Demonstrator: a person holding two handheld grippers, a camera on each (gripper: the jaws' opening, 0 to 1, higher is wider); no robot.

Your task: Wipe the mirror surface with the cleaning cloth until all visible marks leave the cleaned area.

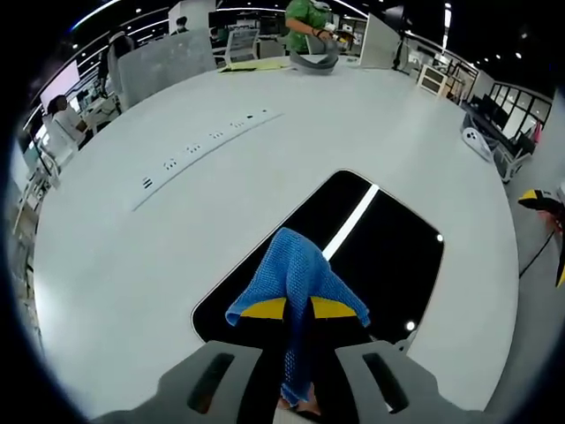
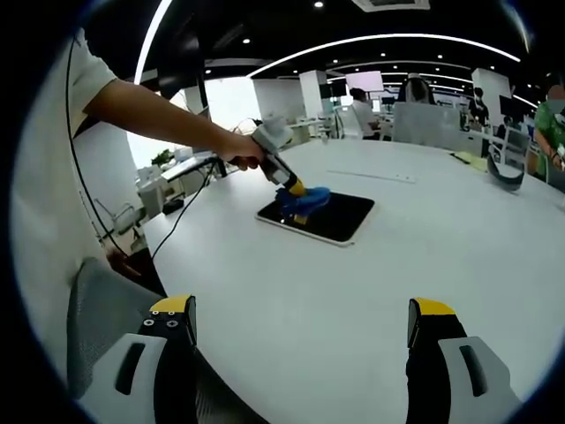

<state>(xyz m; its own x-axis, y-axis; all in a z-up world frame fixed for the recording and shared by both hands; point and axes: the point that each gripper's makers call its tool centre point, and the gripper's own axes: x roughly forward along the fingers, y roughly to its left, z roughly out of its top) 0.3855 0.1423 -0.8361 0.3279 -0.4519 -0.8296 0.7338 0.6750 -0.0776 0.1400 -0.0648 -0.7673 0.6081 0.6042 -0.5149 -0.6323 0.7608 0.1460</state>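
Our left gripper [image 1: 298, 311] has its yellow-tipped jaws closed on a blue cleaning cloth [image 1: 296, 269], which bunches up between them and drapes over both tips, with a tail hanging back toward the gripper body; in the right gripper view we see this same left gripper [image 2: 298, 200] reaching in at arm's length, its cloth-wrapped tips down at the near-left corner of the mirror [image 2: 328, 217], though we cannot tell whether the cloth actually presses on the glass. Our right gripper [image 2: 300, 325] hangs well apart from the mirror with its jaws spread wide and nothing between them.

The mirror is a dark rectangular slab with rounded corners, lying flat on the broad white table [image 1: 132, 256]; its surface [image 1: 388, 256] reflects a bright ceiling light as a white stripe; we can make out no marks on it.

We judge the cloth soft, light and limp, a knitted weave that folds wherever it is pinched; holding it by a gathered middle, as now, leaves loose flaps to do the wiping. We judge the mirror stiff, smooth, slippery and fragile; it may slide on the table under a hard wipe, so light, flat pressure seems wise.
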